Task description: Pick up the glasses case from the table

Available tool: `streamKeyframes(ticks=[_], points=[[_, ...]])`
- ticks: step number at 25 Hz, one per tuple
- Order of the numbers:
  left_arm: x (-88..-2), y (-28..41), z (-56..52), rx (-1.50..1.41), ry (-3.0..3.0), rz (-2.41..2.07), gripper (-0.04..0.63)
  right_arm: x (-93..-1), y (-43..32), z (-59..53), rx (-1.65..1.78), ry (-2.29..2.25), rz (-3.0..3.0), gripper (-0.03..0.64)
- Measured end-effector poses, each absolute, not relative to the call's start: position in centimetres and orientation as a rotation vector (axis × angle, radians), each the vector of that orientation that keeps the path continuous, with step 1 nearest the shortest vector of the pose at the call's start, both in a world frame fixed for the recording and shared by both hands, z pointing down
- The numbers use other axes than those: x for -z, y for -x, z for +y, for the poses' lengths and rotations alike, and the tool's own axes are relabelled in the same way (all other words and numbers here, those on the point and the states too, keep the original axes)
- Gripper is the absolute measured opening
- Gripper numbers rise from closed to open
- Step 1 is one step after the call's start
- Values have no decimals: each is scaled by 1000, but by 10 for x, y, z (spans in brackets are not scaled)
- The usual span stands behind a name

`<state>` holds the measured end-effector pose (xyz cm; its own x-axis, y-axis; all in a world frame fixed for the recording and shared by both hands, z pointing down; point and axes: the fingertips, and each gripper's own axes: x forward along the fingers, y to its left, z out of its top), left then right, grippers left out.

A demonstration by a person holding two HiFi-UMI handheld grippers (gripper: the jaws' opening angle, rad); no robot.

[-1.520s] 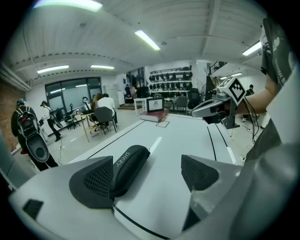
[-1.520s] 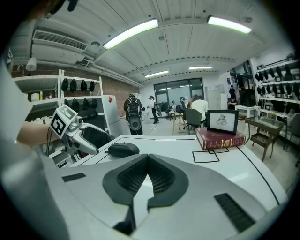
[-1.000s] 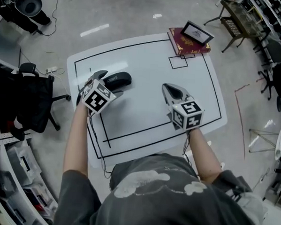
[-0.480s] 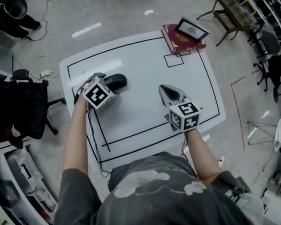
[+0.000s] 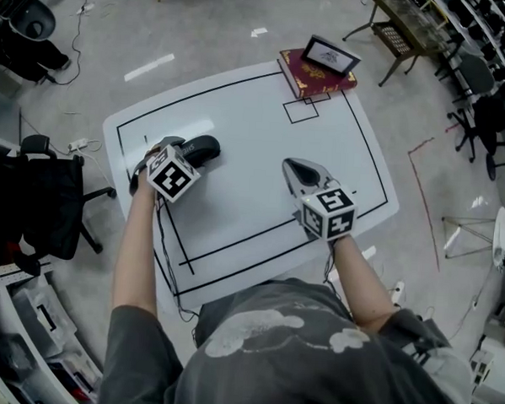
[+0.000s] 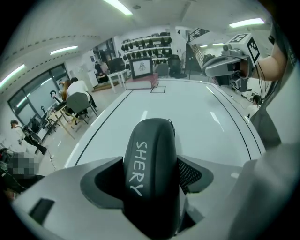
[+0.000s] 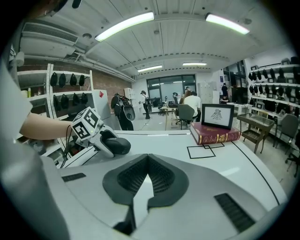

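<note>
The black glasses case (image 5: pixel 202 149) with white lettering lies on the white table (image 5: pixel 249 112) at the left. My left gripper (image 5: pixel 179 145) points steeply down over its near end. In the left gripper view the case (image 6: pixel 151 159) fills the gap and the closing jaws meet its two sides, with the left gripper (image 6: pixel 150 171) astride it. My right gripper (image 5: pixel 293 166) hovers over the table's middle right, shut and empty, its tips (image 7: pixel 147 159) together. From the right gripper view the case (image 7: pixel 118 146) pokes out of the left gripper (image 7: pixel 101 138).
A dark red book (image 5: pixel 314 74) with a framed picture (image 5: pixel 330 53) on it lies at the table's far right corner, beside a small black outlined square (image 5: pixel 300 111). A black chair (image 5: pixel 42 194) stands left of the table. Black lines frame the tabletop.
My left gripper has sunk onto the case and its jaws have narrowed against the case's sides. The right gripper has stayed where it was.
</note>
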<state>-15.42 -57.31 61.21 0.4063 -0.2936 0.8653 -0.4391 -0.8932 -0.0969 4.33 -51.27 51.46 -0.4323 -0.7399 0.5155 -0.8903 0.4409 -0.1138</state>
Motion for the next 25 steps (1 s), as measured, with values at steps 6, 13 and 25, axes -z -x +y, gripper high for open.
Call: streamKeyframes(ticks=[6,13,25], points=[[-572,152,-565,-1335,-2541,-818,339,-502,-50,-497,-507,-1397,-2339,0],[-526,144,-520,-1135,-2516,-909,340,-484,-53,-474,-493,-1409,-2405,0],[-499,124,-408,-857,-2461,-993,341,-461,-62,-403,-385,-1321,-2514,0]])
